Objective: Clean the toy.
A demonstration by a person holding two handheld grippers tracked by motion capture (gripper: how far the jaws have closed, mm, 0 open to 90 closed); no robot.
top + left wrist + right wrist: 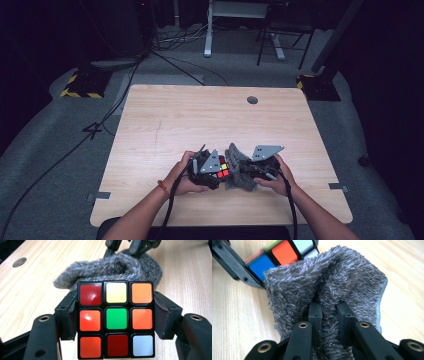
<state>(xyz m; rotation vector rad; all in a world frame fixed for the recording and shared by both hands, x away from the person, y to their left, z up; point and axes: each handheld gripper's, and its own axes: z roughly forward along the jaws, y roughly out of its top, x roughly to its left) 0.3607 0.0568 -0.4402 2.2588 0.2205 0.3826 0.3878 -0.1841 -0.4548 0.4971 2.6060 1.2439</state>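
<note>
Currently the left gripper (116, 315) clamps the cube (116, 319) just above the table (165, 120), while the right gripper (329, 315) pinches the cloth (332, 280) touching it. Rubbing probably could twist a layer or drag the cloth free.

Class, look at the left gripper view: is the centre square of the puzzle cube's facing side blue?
No. The centre square of the black-framed puzzle cube facing that camera is green, ringed by red, orange, yellow and white squares.
</note>
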